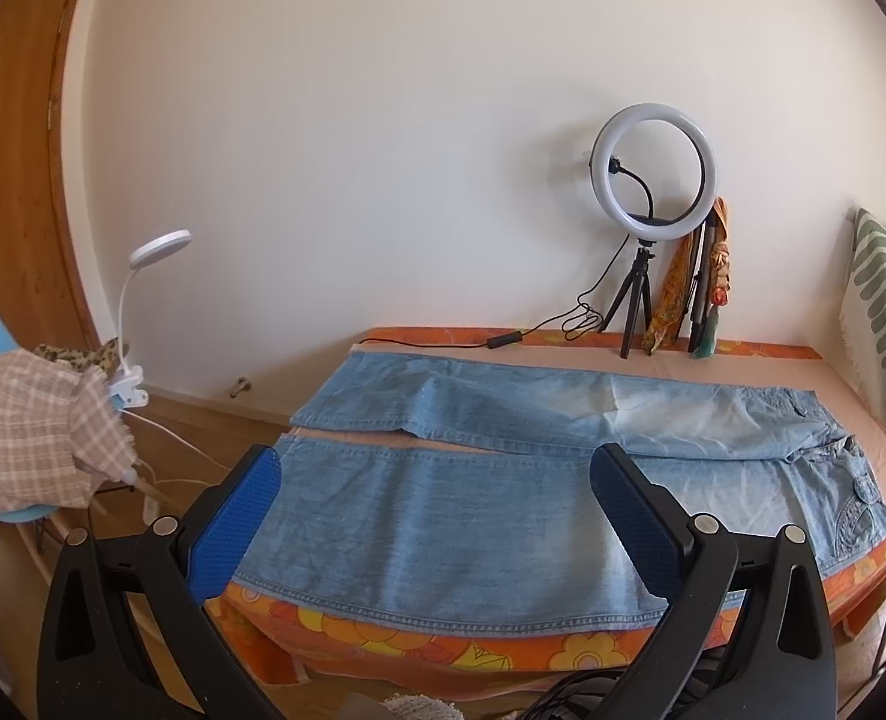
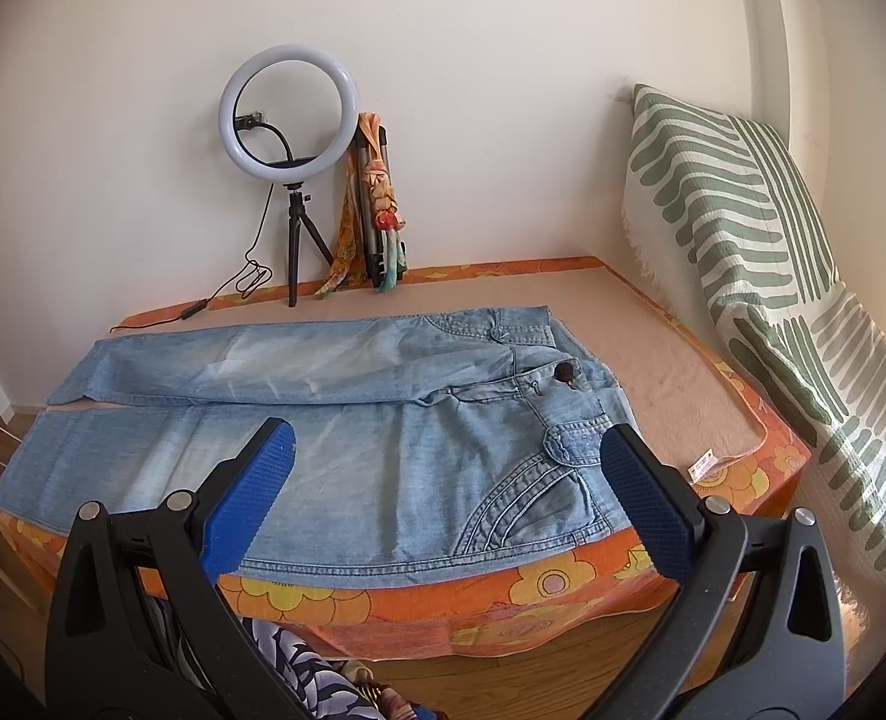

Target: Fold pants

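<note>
Light-blue jeans (image 2: 335, 420) spread flat on tabletop (image 2: 670, 372); left gripper (image 1: 437, 480) and right gripper (image 2: 445, 456) fingers spread wide, holding nothing.

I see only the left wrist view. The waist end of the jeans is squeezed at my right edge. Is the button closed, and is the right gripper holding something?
Observer: The right gripper is open and holds nothing; it hangs above the near hip of the jeans.
Operator: And the button?
Observer: A dark button shows at the waistband; I cannot tell if it is fastened.
Operator: What is beyond the waist?
Observer: A green striped cushion leans against the wall, apart from the jeans.
Operator: Anything near the corner?
Observer: A small white tag lies on the bed cover beside the hip.
</note>
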Demonstrator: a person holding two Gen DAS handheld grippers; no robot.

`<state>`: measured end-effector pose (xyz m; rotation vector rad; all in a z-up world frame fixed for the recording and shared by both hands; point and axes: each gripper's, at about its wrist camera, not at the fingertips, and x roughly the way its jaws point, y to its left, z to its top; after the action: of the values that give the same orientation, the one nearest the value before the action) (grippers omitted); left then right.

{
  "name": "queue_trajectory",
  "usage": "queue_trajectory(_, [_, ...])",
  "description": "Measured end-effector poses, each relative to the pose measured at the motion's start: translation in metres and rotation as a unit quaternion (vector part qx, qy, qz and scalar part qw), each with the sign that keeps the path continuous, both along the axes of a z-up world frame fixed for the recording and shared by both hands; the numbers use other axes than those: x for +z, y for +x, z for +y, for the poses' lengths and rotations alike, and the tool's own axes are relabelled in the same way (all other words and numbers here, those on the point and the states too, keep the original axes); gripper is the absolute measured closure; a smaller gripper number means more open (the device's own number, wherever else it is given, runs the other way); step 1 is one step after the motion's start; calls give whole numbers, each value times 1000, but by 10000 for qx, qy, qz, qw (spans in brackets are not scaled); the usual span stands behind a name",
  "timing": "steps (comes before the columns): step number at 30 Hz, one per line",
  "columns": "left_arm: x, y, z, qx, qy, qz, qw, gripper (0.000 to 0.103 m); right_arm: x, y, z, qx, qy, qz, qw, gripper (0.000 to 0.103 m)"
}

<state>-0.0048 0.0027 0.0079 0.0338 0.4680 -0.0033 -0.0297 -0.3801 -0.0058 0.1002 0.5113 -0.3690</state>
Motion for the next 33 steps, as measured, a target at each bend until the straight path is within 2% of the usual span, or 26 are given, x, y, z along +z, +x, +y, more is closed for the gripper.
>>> queue_trajectory(33, [3,4,-10,-56,69,9,10000,0,-2,0,-1,2,14,-8,10000,0])
